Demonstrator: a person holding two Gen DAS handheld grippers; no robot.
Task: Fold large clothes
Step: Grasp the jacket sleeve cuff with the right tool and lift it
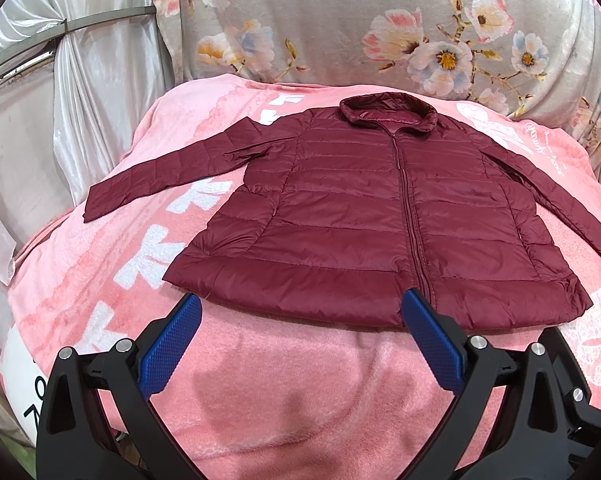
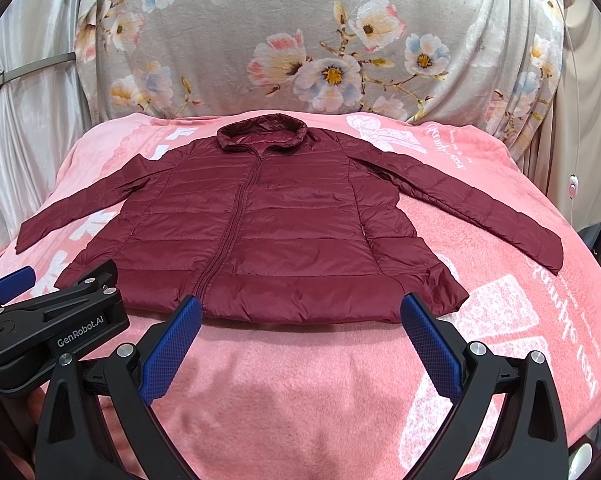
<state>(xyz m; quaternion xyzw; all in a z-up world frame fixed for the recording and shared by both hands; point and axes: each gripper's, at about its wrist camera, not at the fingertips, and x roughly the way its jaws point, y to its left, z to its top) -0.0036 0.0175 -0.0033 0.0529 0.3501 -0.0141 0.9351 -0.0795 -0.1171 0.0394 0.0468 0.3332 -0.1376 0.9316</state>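
A dark red quilted jacket lies flat and zipped, front up, on a pink blanket, collar away from me, both sleeves spread outward. It also shows in the right wrist view. My left gripper is open and empty, just short of the jacket's hem, left of the zip. My right gripper is open and empty, just short of the hem, right of the zip. The left gripper's body shows at the left of the right wrist view.
The pink blanket covers a raised surface. A grey floral cloth hangs behind it. White satin drapes hang on the left. A thin cord with a small white switch hangs at the right.
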